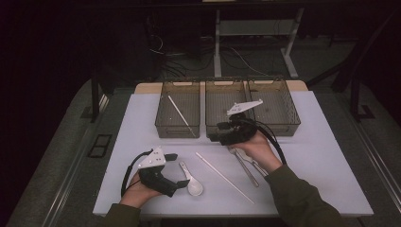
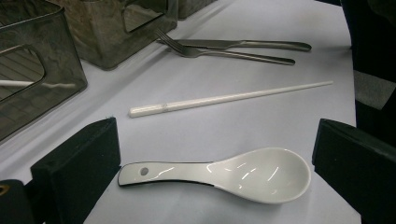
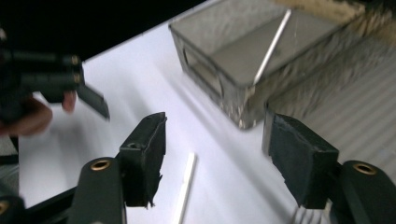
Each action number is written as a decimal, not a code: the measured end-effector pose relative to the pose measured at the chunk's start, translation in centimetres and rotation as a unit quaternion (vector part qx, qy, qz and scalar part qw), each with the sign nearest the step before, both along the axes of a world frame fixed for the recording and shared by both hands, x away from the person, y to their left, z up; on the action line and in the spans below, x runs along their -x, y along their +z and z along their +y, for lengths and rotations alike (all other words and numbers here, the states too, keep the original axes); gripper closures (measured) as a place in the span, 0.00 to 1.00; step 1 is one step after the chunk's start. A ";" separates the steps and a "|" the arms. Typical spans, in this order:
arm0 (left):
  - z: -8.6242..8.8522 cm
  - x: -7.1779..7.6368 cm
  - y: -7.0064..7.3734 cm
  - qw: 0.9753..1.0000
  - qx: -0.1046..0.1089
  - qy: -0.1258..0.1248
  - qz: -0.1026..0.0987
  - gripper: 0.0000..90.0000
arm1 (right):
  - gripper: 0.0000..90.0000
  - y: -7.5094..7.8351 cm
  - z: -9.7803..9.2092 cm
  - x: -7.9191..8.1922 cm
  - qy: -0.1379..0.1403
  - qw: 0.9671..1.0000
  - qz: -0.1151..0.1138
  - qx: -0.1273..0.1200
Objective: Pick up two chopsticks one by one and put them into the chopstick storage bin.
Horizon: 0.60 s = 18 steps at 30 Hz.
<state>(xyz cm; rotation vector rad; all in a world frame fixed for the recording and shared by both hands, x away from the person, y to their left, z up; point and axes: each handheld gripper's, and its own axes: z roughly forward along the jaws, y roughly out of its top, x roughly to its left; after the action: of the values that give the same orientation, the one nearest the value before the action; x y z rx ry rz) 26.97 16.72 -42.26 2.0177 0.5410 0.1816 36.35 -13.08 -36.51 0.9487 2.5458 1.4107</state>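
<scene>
No writing is legible; the left gripper [image 2: 215, 163] has wide, empty jaws flanking the white spoon [image 2: 219, 175] on the counter [image 2: 261, 116]; beyond the right gripper's [image 3: 215, 158] wide, empty jaws, a basket [image 3: 243, 60] holds one chopstick [image 3: 273, 42].

High view overhead, forward-down; both gripper views close, low, sharing the chopstick [image 2: 224, 98].

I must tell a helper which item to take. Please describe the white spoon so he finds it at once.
On the white table, look near the front edge, beside the left tongs. The white ceramic spoon lies flat there; unlike the slim chopstick and metal fork, it has a deep round bowl.
</scene>
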 end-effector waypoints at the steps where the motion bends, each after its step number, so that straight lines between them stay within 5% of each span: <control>1: 0.0 0.0 0.0 1.000 -0.001 0.000 0.000 0.00 | 0.42 -0.3 -0.2 0.3 0.000 1.000 0.004 0.002; 18: 0.0 0.0 0.0 1.000 -0.004 0.001 0.000 0.00 | 0.61 -3.6 -4.1 5.8 -0.007 1.000 0.017 0.009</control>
<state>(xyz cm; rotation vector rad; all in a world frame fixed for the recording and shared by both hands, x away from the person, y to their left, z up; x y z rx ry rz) 26.95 16.75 -42.30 2.0248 0.5428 0.1840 30.59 -17.22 -40.11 0.9940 2.5660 1.3767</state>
